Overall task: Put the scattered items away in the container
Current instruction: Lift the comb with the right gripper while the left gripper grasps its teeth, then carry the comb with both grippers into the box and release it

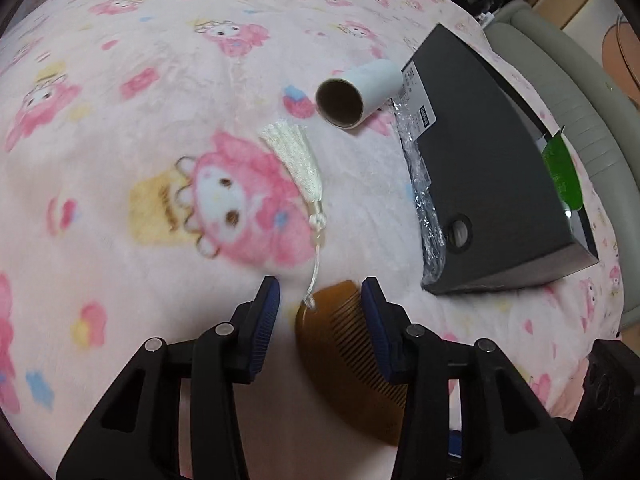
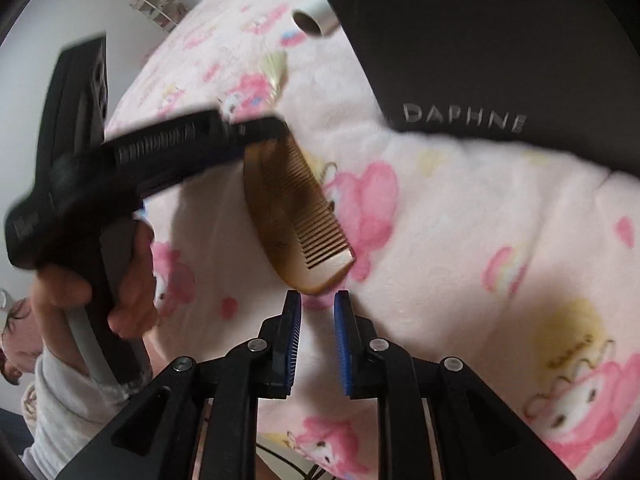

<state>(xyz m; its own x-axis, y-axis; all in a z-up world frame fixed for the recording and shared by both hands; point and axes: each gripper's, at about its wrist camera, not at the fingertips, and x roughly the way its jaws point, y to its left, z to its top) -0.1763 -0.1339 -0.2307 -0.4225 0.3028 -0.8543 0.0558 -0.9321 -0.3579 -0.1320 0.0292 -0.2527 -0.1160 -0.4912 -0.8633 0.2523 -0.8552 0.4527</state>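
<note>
A brown wooden comb (image 1: 344, 356) with a white tassel (image 1: 296, 160) lies on the pink blanket. My left gripper (image 1: 320, 304) is open, its fingers straddling the comb's top end. In the right wrist view the comb (image 2: 292, 212) lies ahead with the left gripper (image 2: 256, 128) over its far end. My right gripper (image 2: 318, 312) is open and empty, just short of the comb's near end. A white cardboard roll (image 1: 356, 94) lies beside the dark grey box (image 1: 492, 168), also seen in the right wrist view (image 2: 480, 40).
The pink cartoon-print blanket (image 1: 140, 120) covers the bed. Clear plastic wrap (image 1: 424, 184) lies along the box's left side. A green item (image 1: 560, 168) sticks out of the box. A grey bed frame (image 1: 580, 92) runs at the right.
</note>
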